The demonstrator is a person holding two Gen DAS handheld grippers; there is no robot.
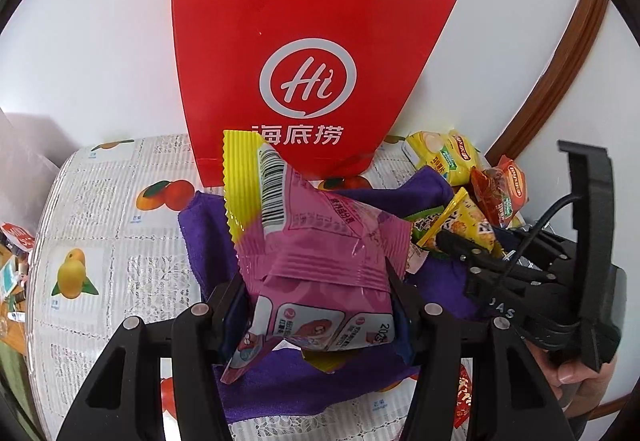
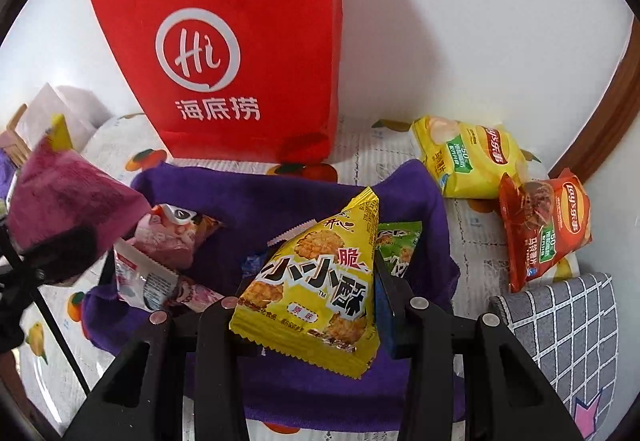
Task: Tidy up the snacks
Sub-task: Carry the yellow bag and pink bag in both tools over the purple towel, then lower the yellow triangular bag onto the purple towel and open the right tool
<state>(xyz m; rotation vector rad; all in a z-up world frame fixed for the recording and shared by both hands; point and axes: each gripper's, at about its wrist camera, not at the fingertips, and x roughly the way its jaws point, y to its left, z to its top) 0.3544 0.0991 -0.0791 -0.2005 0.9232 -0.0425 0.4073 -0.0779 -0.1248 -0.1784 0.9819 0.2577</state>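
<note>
Two light, crinkly packets, each pinched mid-body
Left tool (image 1: 320, 305) pinches pink packet (image 1: 316, 253); right tool (image 2: 308, 301) pinches yellow packet (image 2: 320, 281); film slippery, contents fragile; grip gently.

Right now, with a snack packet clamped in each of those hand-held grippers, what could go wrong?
1. The left hand-held gripper pinches the pink snack packet only near its bottom, so the puffy pack may slip or get crushed.
2. The right hand-held gripper with the yellow triangular packet works close beside the left; they could bump over the purple cloth.
3. The red paper bag stands unsupported and might tip if nudged.
</note>
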